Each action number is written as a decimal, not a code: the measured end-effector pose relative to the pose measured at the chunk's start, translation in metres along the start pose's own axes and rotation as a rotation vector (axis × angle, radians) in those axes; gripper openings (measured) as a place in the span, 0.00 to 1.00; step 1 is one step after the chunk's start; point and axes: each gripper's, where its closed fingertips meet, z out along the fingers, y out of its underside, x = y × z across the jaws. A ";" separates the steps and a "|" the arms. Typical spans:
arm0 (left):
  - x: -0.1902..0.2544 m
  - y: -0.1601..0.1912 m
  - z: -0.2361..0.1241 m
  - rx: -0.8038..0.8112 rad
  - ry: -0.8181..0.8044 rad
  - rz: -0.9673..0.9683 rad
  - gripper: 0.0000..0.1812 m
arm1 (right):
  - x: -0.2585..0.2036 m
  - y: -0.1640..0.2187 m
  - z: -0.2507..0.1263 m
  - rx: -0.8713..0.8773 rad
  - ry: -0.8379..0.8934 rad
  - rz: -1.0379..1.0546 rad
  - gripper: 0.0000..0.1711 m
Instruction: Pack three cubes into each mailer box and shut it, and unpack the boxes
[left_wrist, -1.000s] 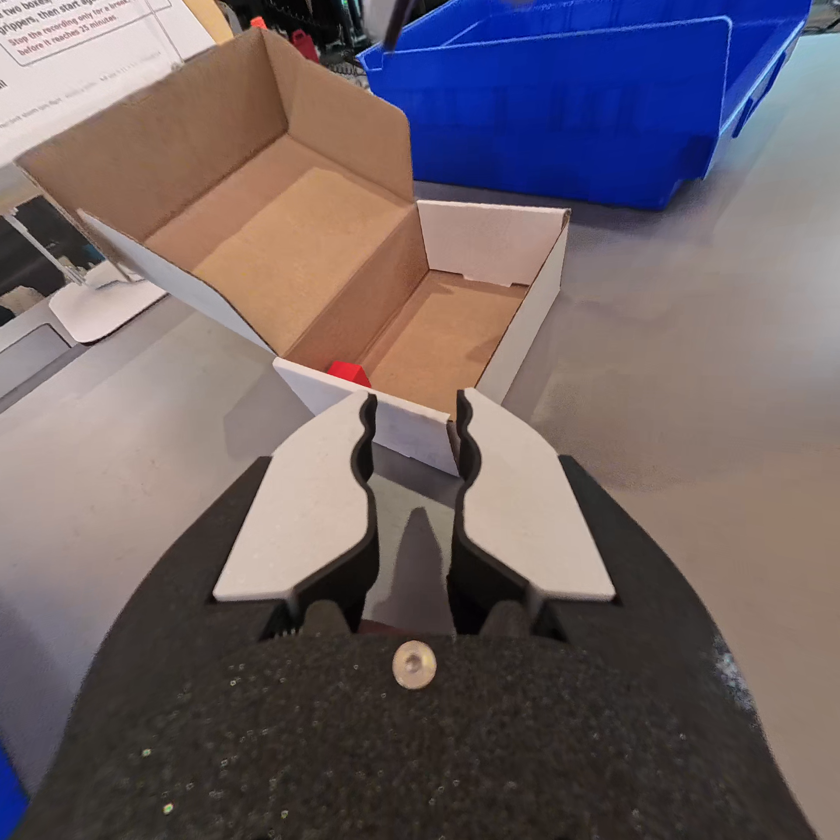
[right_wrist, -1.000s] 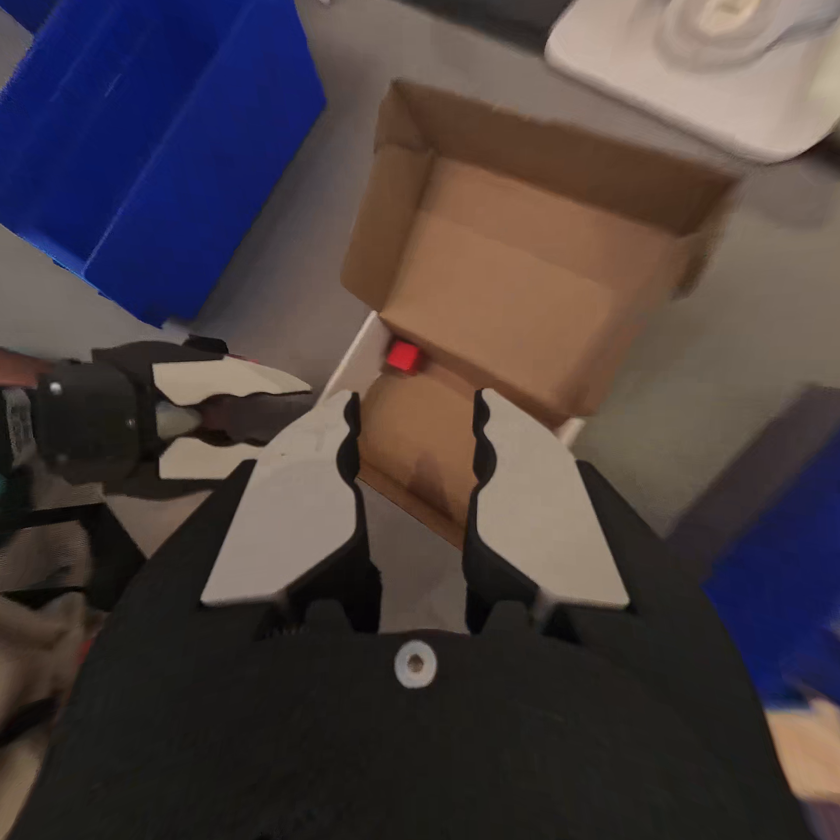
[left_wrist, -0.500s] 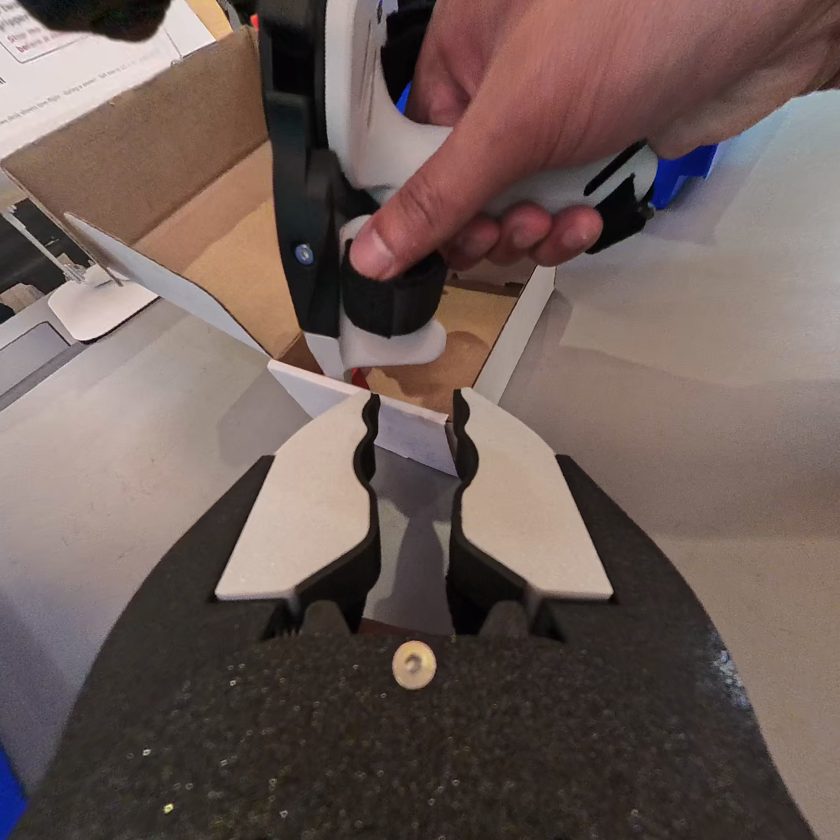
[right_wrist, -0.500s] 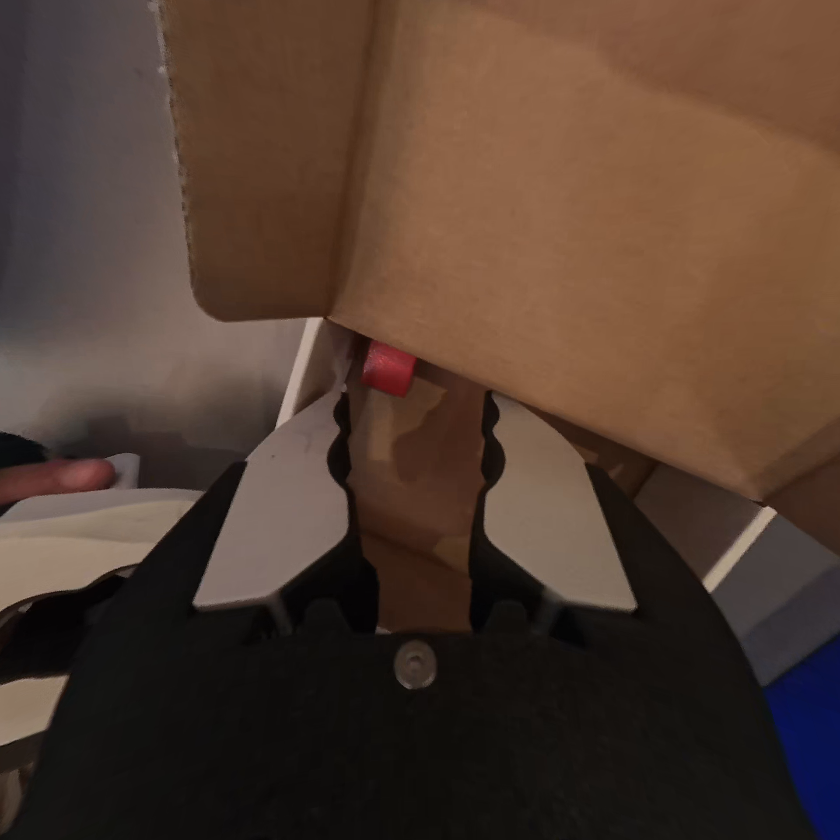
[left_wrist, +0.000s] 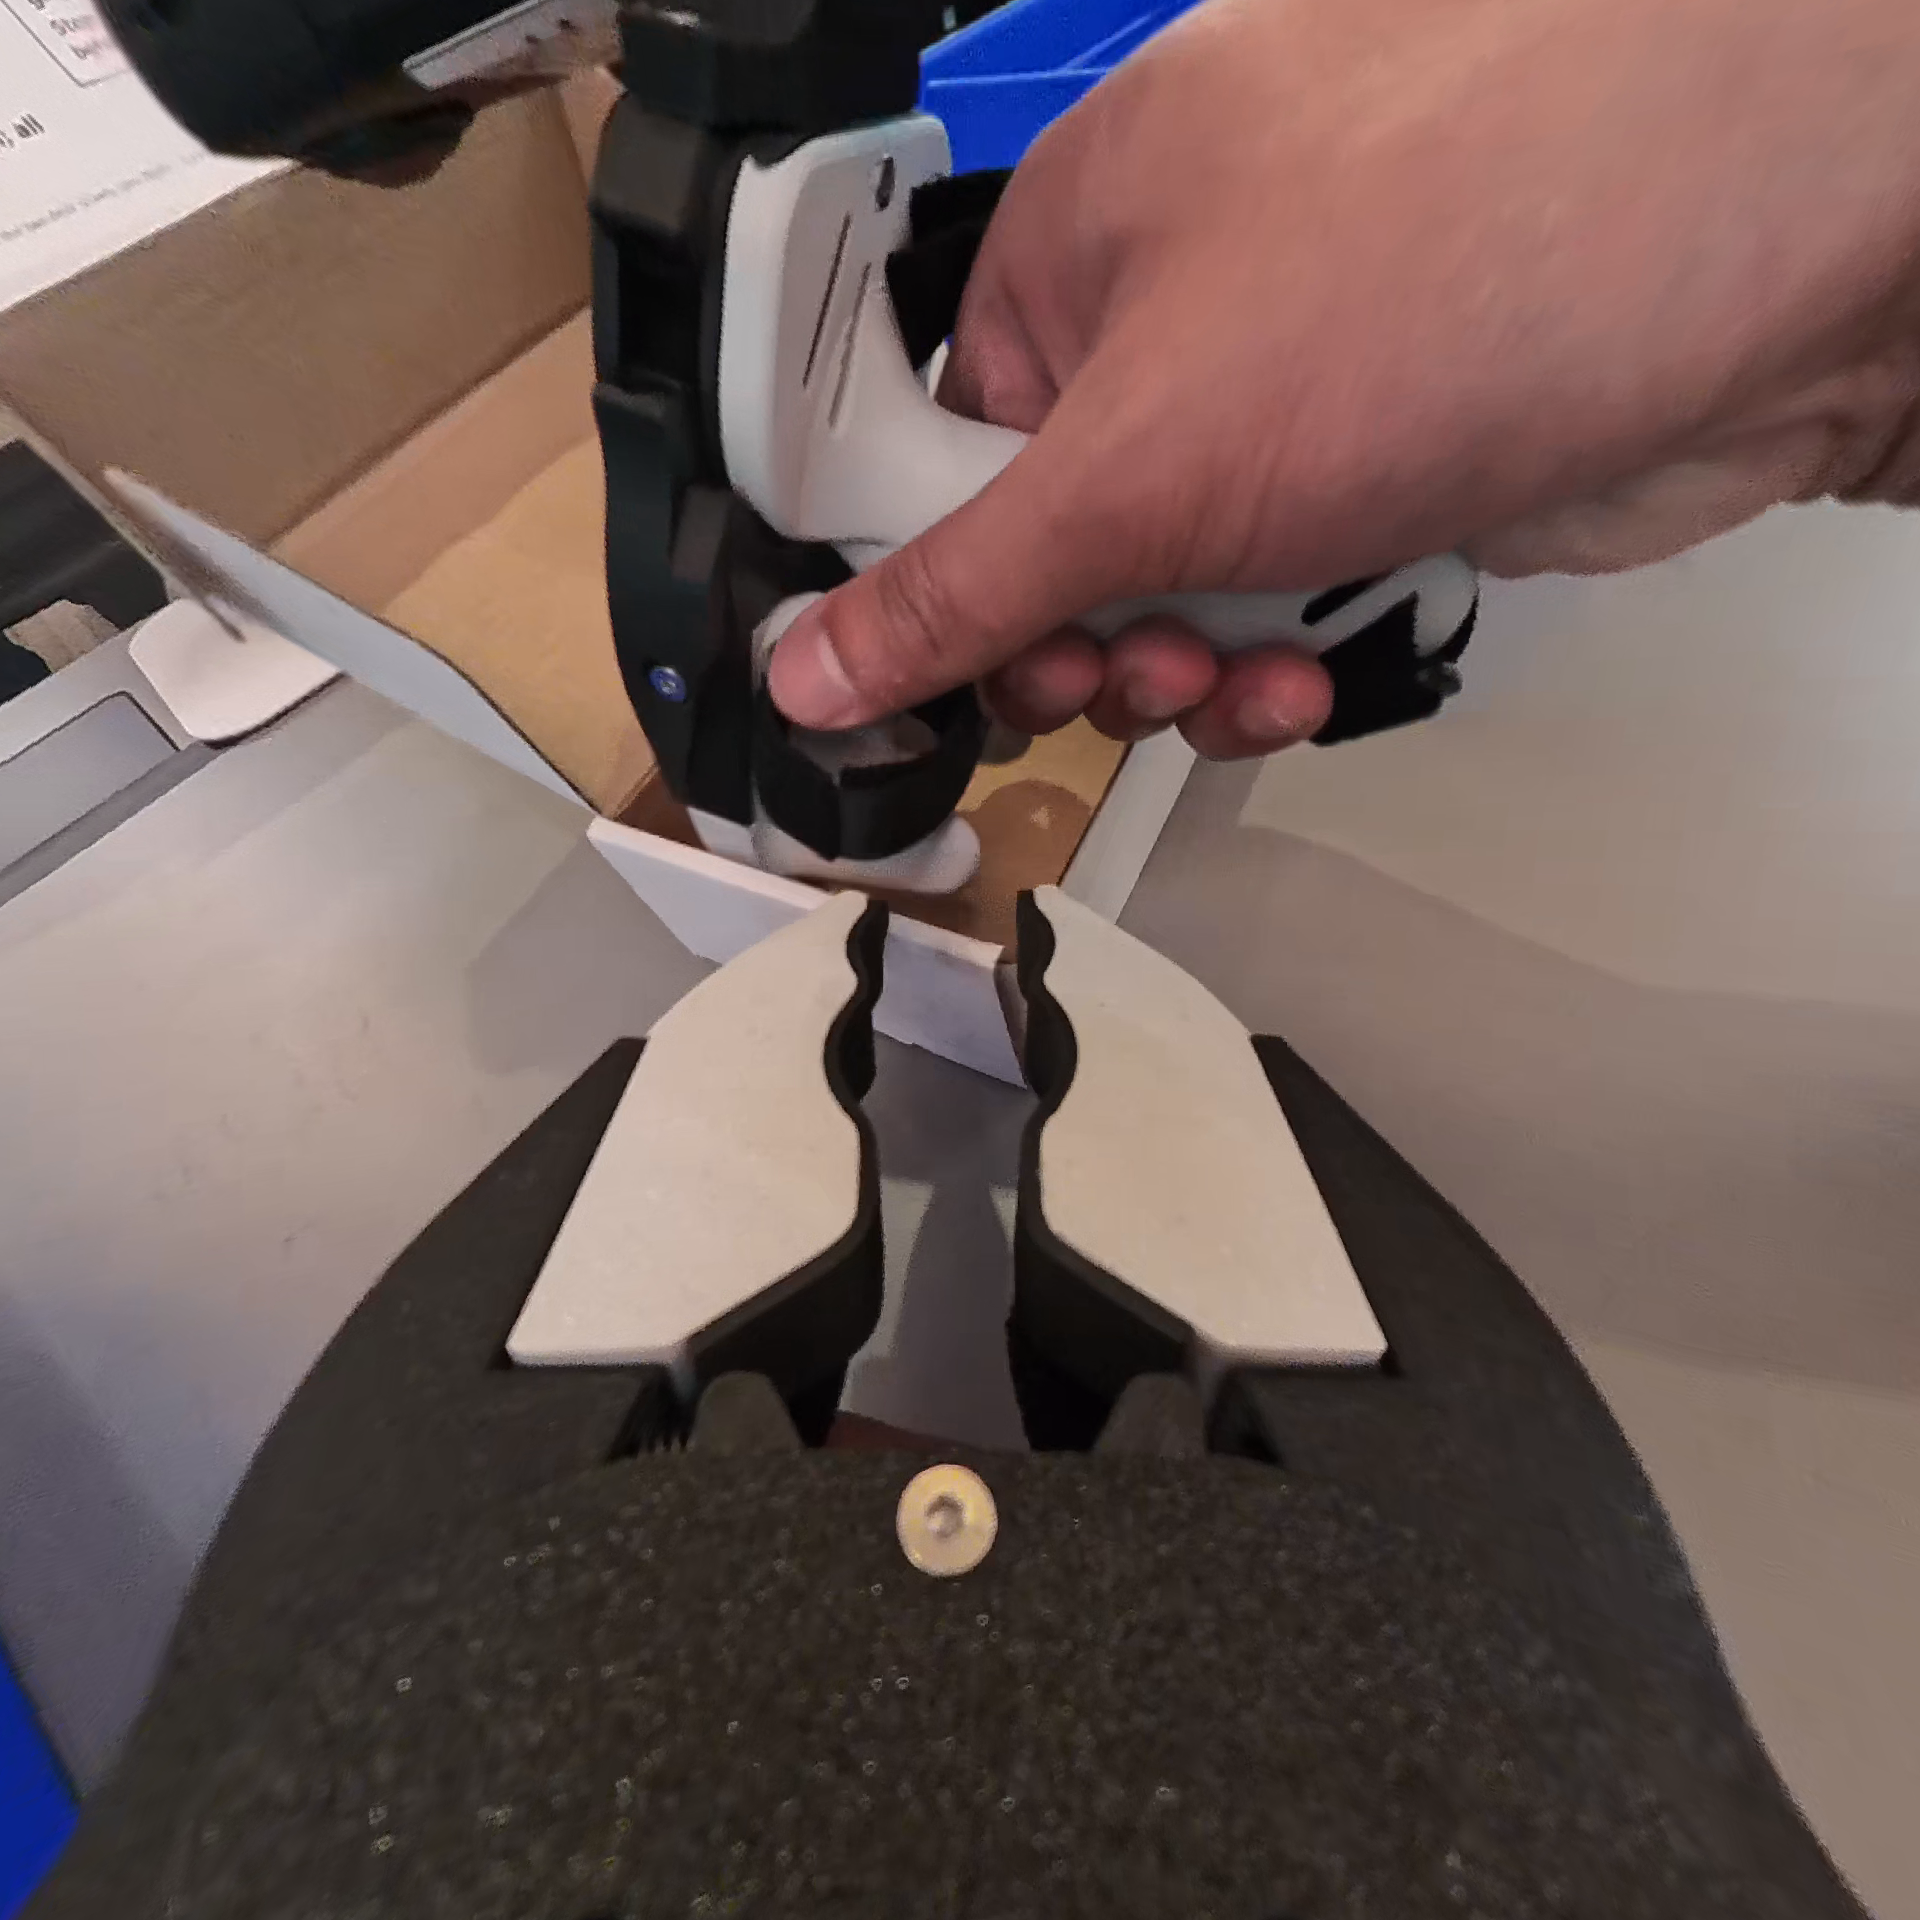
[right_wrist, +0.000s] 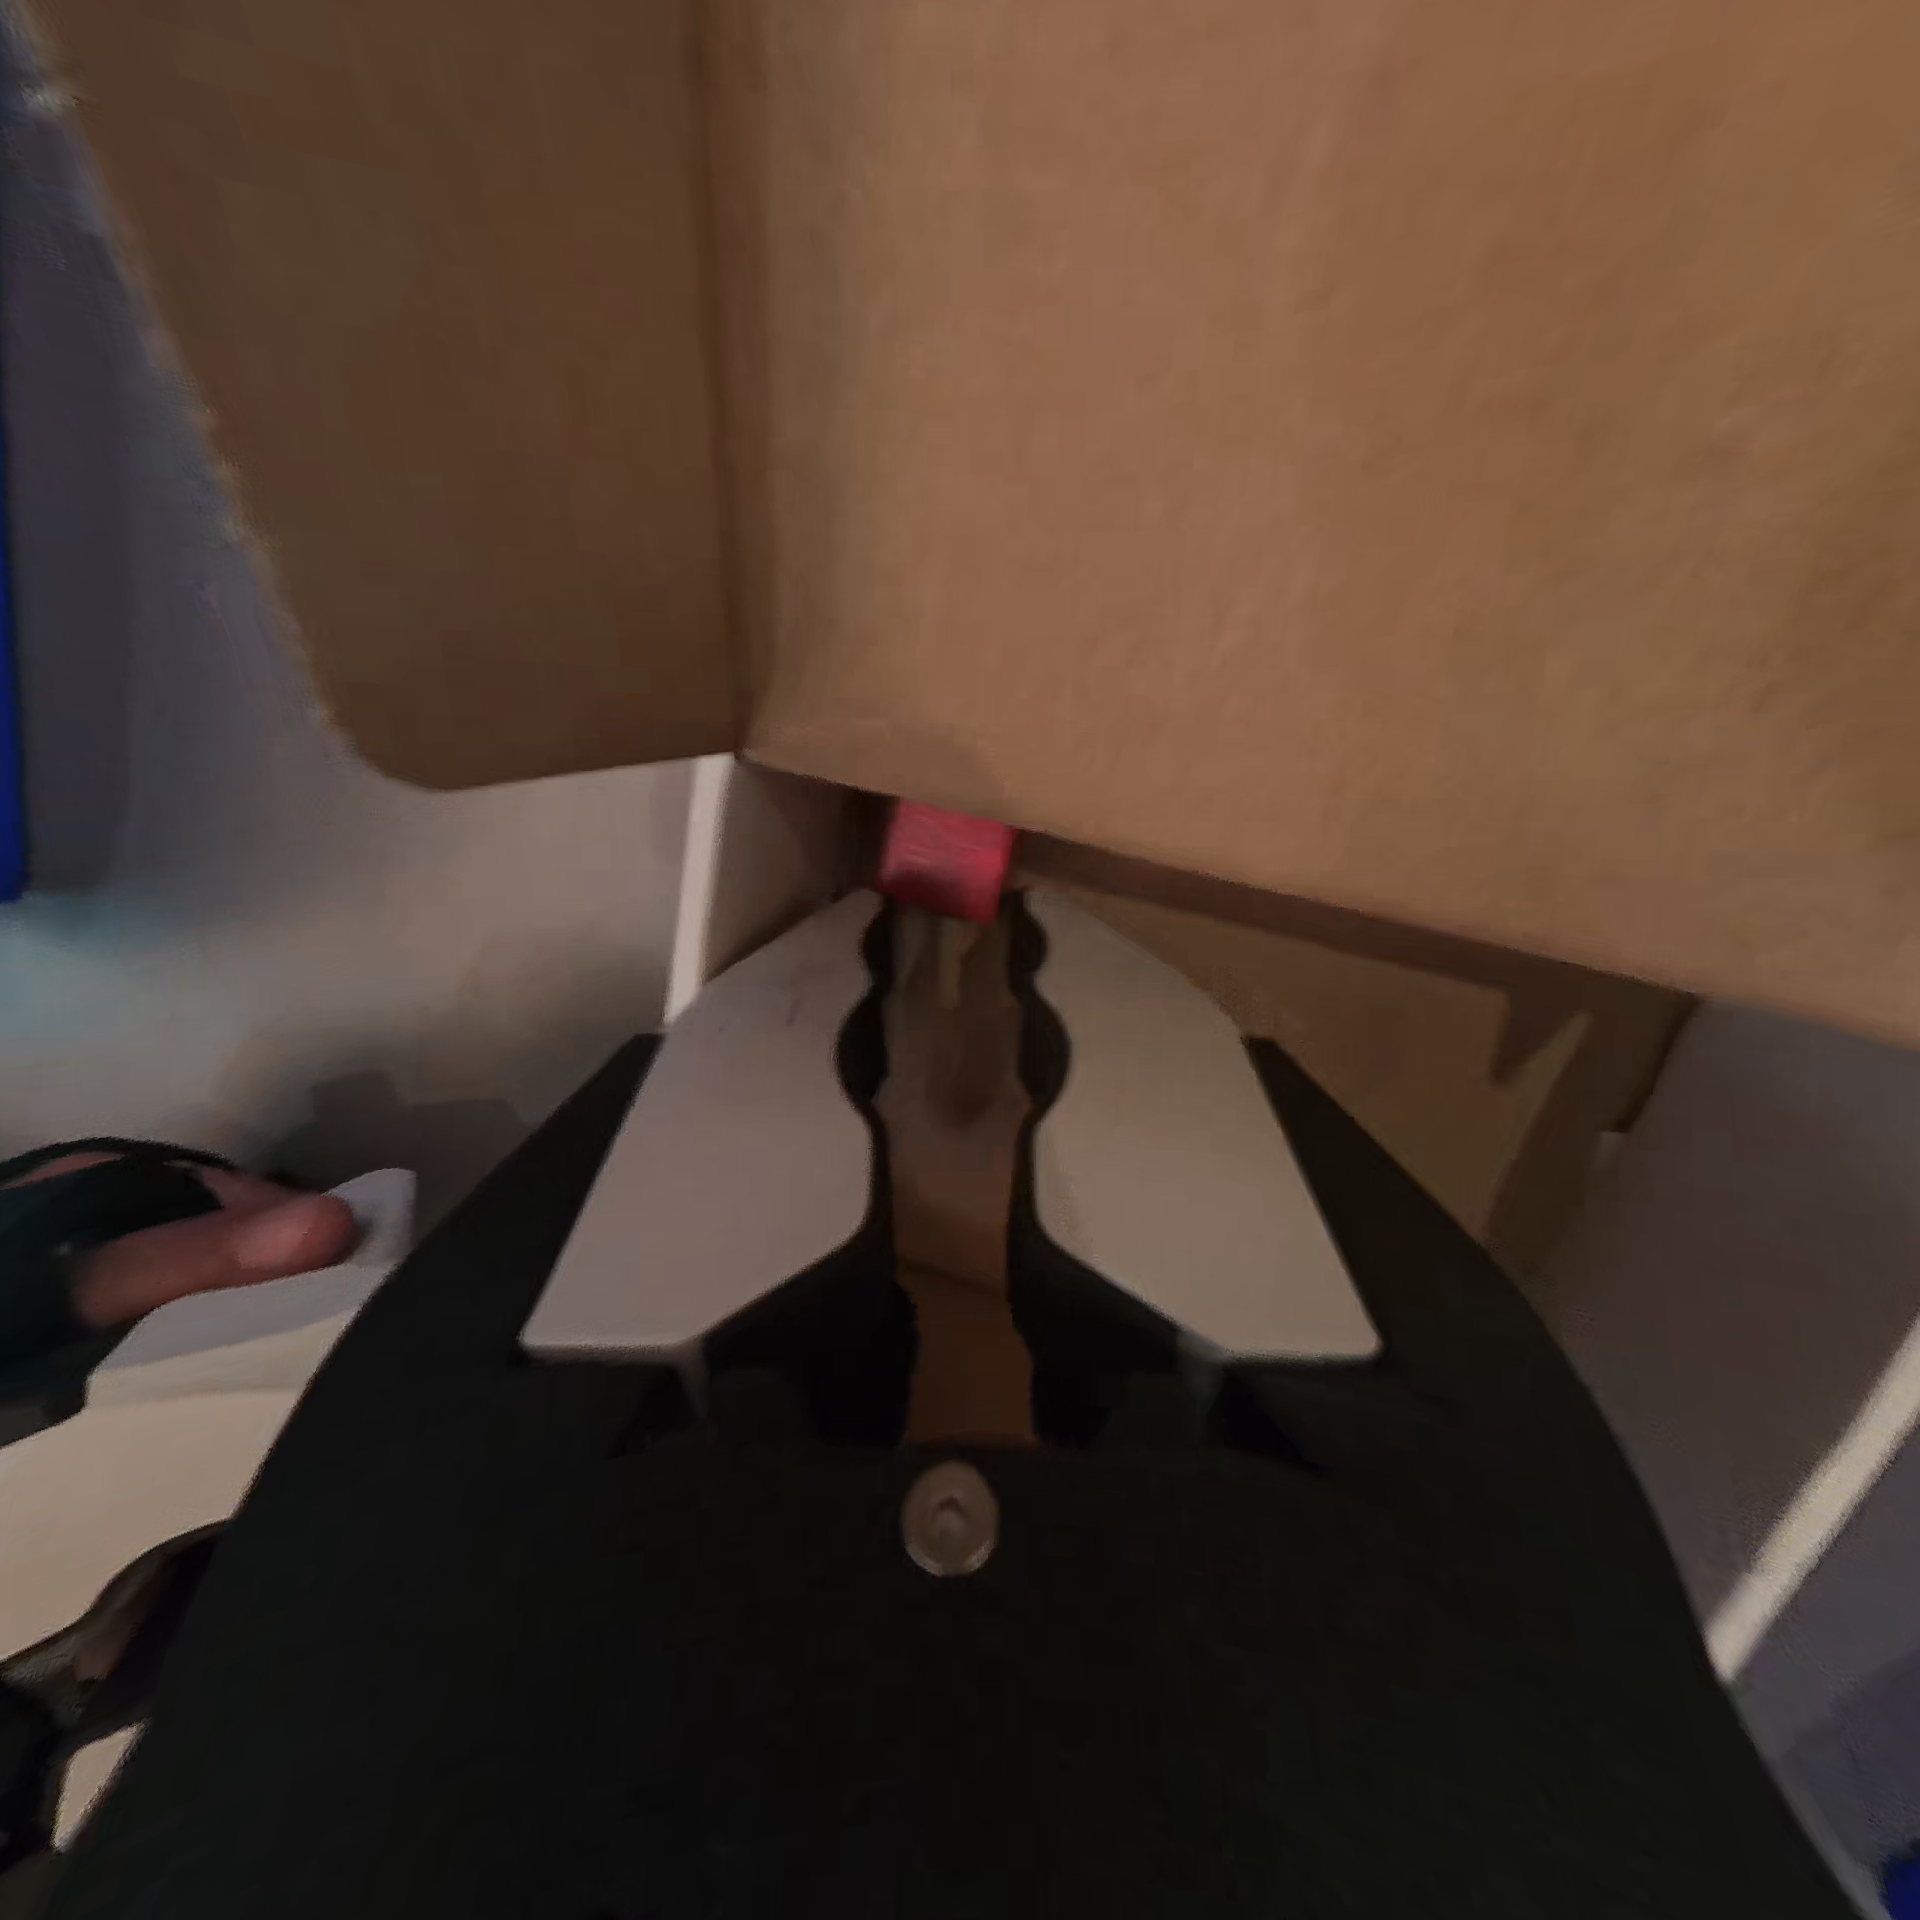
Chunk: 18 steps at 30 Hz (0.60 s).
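Observation:
An open mailer box (left_wrist: 727, 899), white outside and brown inside, stands on the grey table with its lid (left_wrist: 260, 312) raised. A red cube (right_wrist: 943, 862) sits in the box's corner under the lid (right_wrist: 1247, 416). My right gripper (right_wrist: 951, 920) reaches down into the box, and its narrowed fingertips close on the cube's sides. In the left wrist view a hand (left_wrist: 1351, 364) holds that gripper's white and black handle (left_wrist: 831, 468) over the box; the cube is hidden there. My left gripper (left_wrist: 951, 914) is open and empty, just in front of the box's near corner.
A blue bin (left_wrist: 1018, 73) stands behind the box. A printed sheet (left_wrist: 62, 125) and a white stand base (left_wrist: 218, 675) are at the far left. A gloved finger (right_wrist: 208, 1247) on the left gripper's handle shows at the lower left of the right wrist view. Some 9 centimeters of space lies between my two pairs of fingers.
My right gripper has come down from above the box into it, reached the red cube, and its fingers have narrowed onto it. My left gripper has barely moved.

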 end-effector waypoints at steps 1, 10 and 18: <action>0.000 0.000 0.000 -0.001 0.004 -0.007 0.13 | -0.002 0.000 0.000 0.007 -0.012 0.008 0.09; 0.000 0.000 0.000 -0.003 0.011 -0.017 0.13 | -0.001 -0.001 -0.027 0.087 -0.031 0.001 0.11; 0.000 0.000 0.000 -0.002 0.009 -0.014 0.13 | -0.001 -0.011 -0.009 0.045 -0.059 0.037 0.19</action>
